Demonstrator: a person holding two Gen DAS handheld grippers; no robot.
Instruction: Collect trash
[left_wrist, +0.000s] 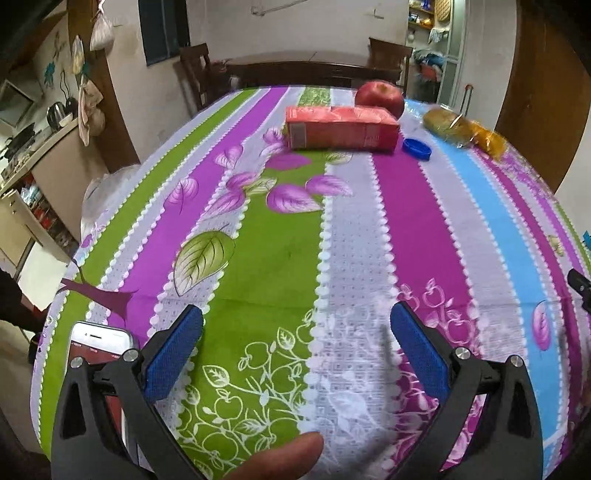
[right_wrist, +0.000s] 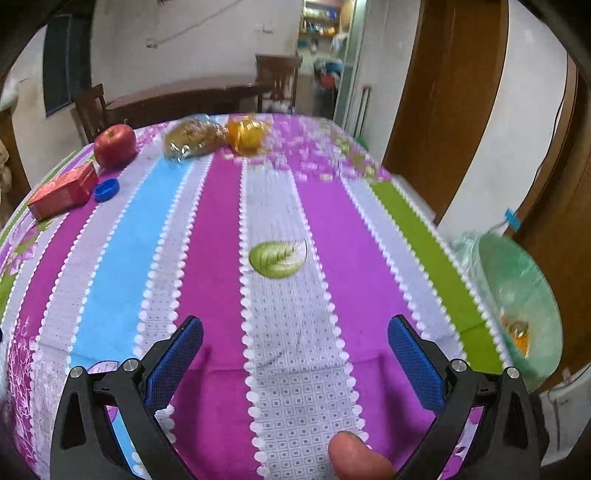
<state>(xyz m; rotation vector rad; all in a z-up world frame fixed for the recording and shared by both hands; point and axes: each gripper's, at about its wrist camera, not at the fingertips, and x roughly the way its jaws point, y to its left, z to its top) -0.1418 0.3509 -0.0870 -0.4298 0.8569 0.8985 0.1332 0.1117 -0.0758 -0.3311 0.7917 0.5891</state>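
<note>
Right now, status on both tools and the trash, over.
Left tool open, empty. Right tool open, empty. Red carton, blue cap, wrappers at table's far end; lined bin beside table. Path unobstructed.

Each gripper has black angular arms, silver screws, textured blue pads; a bare fingertip shows below.

Beyond the black left claw with blue pads, the table wears purple, green, lilac and sky-blue stripes with leaf prints, carrying a red carton, red apple, blue cap and, right of the right claw, a green-lined bin.
</note>
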